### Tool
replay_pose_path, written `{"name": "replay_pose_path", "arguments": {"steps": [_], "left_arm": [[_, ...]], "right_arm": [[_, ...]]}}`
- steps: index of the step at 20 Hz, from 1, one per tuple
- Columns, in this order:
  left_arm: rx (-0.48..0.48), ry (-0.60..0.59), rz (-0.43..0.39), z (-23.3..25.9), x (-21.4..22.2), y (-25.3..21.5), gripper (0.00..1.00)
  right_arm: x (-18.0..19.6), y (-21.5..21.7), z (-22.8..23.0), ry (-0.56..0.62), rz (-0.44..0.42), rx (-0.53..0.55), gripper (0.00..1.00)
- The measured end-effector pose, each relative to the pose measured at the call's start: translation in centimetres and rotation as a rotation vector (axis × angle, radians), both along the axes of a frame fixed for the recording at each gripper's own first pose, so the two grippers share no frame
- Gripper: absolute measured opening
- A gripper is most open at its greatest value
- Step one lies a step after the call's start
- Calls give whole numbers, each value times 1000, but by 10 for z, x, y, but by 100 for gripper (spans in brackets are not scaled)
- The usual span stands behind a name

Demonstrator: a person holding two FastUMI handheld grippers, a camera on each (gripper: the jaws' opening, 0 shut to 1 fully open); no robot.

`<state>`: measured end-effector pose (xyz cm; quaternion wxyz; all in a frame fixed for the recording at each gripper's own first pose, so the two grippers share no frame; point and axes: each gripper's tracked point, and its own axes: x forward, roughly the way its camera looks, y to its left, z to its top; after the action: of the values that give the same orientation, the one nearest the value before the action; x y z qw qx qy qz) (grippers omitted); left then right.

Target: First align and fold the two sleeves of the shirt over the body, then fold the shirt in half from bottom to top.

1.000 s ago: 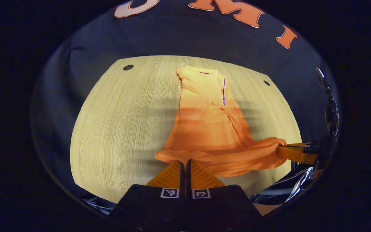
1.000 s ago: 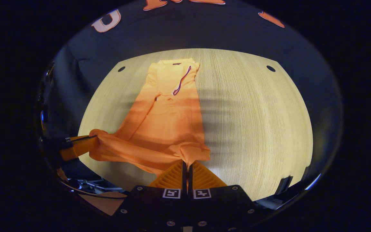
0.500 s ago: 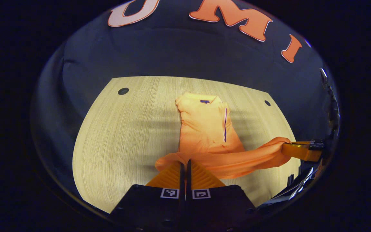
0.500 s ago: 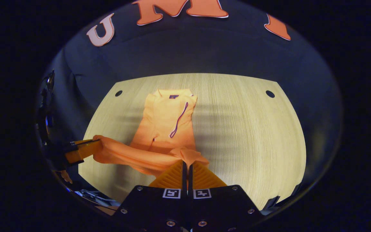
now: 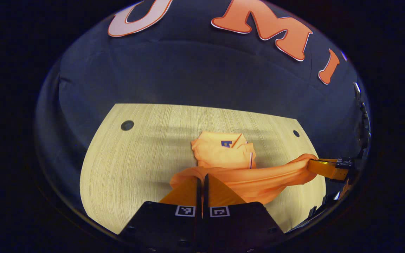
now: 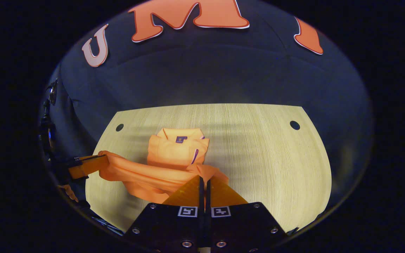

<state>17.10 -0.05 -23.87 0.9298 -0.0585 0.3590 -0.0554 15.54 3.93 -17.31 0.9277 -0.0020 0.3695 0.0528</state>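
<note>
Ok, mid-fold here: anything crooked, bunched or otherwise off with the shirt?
Slightly. The shirt's lifted hem sags in a rumpled band between the left claw and the right claw instead of stretching taut. The collar end lies flat on the table. No damage is visible.

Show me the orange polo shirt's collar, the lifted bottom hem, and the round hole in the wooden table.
collar [image 6: 179, 135], right gripper view, on the collar fold.
bottom hem [image 5: 269, 174], left gripper view, mid-span.
round hole [image 6: 294, 125], right gripper view, its centre.

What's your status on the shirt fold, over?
Left gripper and right gripper each shut on shirt hem. Hem raised toward collar. Table ahead unobstructed.
</note>
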Motion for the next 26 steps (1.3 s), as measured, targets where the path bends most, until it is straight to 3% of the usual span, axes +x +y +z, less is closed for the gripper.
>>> {"name": "replay_pose_path", "arguments": {"steps": [8,12,17,19,21,22,23,25,26], "left_arm": [[35,-10,-17,-24,87,0,1],[133,13,2,-57,119,14,1],[103,24,20,-78,137,26,5],[107,-7,42,-77,148,34,12],[95,-21,37,-80,151,27,47],[85,-28,35,-72,143,26,65],[70,-39,31,-71,145,25,66],[71,-84,53,-54,145,28,100],[81,-113,61,-43,143,31,98]], "right_arm": [[82,-2,-32,-9,-43,-43,0],[109,12,-59,21,-46,5,0],[132,11,-90,32,-67,5,2],[138,4,-103,43,-82,-24,8],[136,8,-105,44,-80,-23,13],[137,9,-104,35,-81,-22,18],[139,9,-102,19,-79,-28,38],[136,9,-90,-8,-75,-38,79],[133,13,-84,-22,-69,-29,100]]}}
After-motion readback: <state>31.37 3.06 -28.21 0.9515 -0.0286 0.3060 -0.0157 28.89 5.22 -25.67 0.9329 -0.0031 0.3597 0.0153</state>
